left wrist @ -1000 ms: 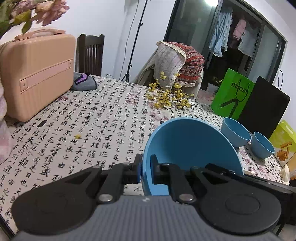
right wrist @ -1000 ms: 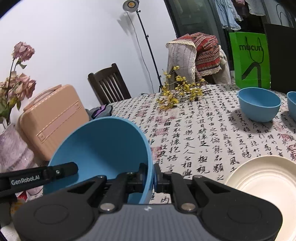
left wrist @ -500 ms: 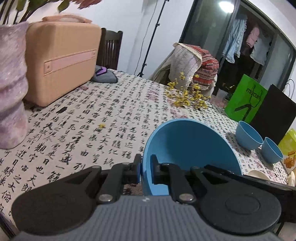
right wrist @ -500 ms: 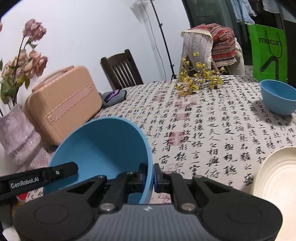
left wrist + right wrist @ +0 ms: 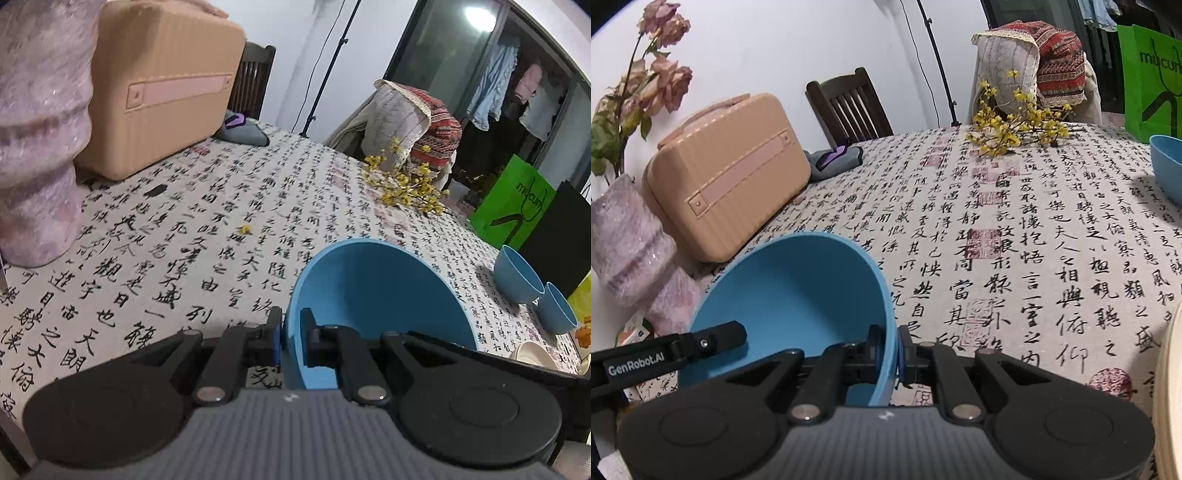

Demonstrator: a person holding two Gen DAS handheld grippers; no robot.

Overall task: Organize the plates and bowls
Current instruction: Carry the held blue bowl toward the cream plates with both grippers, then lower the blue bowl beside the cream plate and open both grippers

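A large blue bowl [image 5: 373,295] [image 5: 798,295] hangs tilted just above the calligraphy tablecloth, held by both grippers. My left gripper [image 5: 290,338] is shut on its left rim; my right gripper [image 5: 890,350] is shut on its right rim. The left gripper's arm shows at the bowl's far edge in the right wrist view. Two small blue bowls [image 5: 517,275] [image 5: 556,308] stand side by side at the right; one of them [image 5: 1167,162] shows at the right edge of the right wrist view. A cream plate [image 5: 532,354] [image 5: 1169,387] lies at the near right.
A pink fuzzy vase [image 5: 37,147] [image 5: 635,251] with faded roses and a peach hard case [image 5: 159,85] [image 5: 727,177] stand at the left. A grey pouch [image 5: 834,158], yellow flower sprigs [image 5: 406,184] [image 5: 1015,129], a green bag [image 5: 513,206] and chairs sit beyond.
Both grippers carried the large bowl leftward and down toward the vase and case, which now loom larger. The small bowls and plate slid toward the right edge. Both grips stayed the same.
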